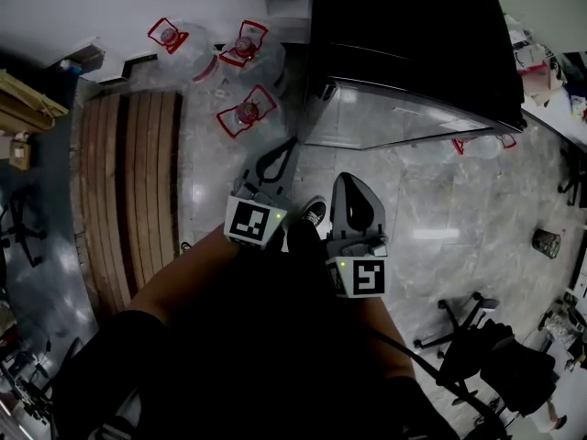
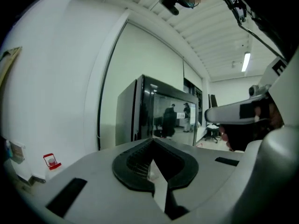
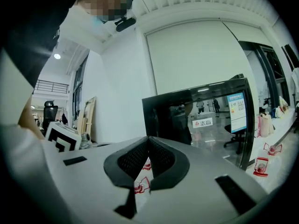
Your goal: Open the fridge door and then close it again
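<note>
- The black glass-door fridge (image 1: 404, 44) stands on the tiled floor, and its door looks shut.
- The left claw (image 1: 278, 157) hangs in front of the fridge, not touching it, jaws together on nothing.
- The right claw (image 1: 348, 186), also in front of the fridge, is likewise closed and empty.
- Red-handled water jugs (image 1: 243, 113) stand by the fridge's left side.

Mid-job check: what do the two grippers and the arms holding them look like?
Left gripper and right gripper are grey shells with black ribbed pads. Each carries a white cube with black square markers and a green light. Forearms are bare below dark clothing; a thin black cable trails by the right one.
</note>
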